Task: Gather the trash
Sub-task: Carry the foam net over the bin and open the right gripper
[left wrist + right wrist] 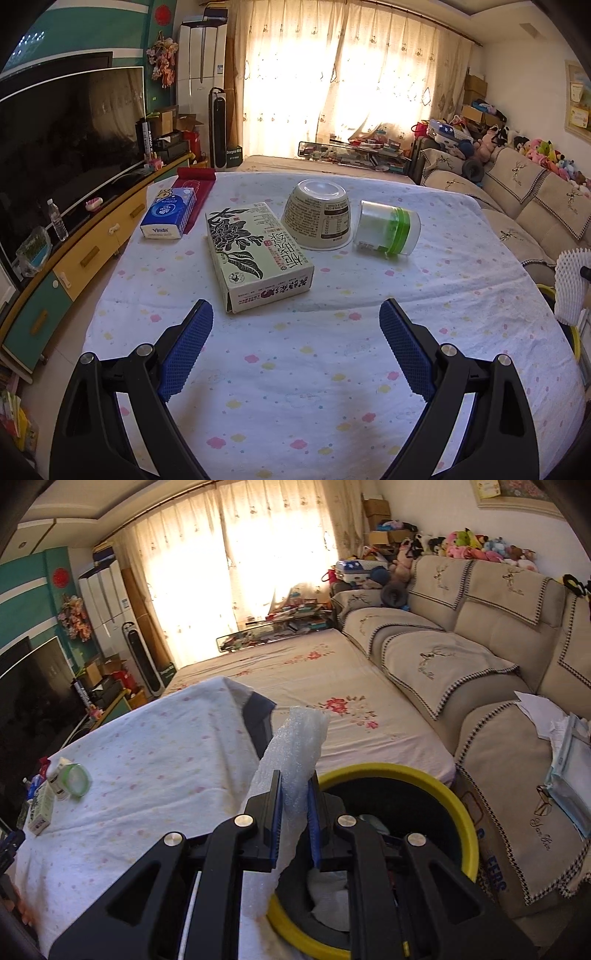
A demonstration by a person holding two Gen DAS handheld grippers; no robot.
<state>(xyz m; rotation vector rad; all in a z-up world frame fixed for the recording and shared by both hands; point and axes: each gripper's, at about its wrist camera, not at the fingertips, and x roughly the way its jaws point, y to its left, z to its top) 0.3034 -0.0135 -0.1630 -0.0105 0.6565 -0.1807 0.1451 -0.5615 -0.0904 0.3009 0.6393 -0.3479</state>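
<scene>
Right gripper (294, 790) fingers clamped on foam wrap (295, 746), held over the yellow-rimmed bin (458, 801) beside the desk (155, 746). Step: drop-off. Next: centre over the opening, release. Left gripper (295, 321) fingers wide, empty, facing box (255, 254), bowl (317, 214), cup (388, 229).

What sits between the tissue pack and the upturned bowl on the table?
The flat tea box, seen in the left wrist view, between the tissue pack and the bowl.
</scene>
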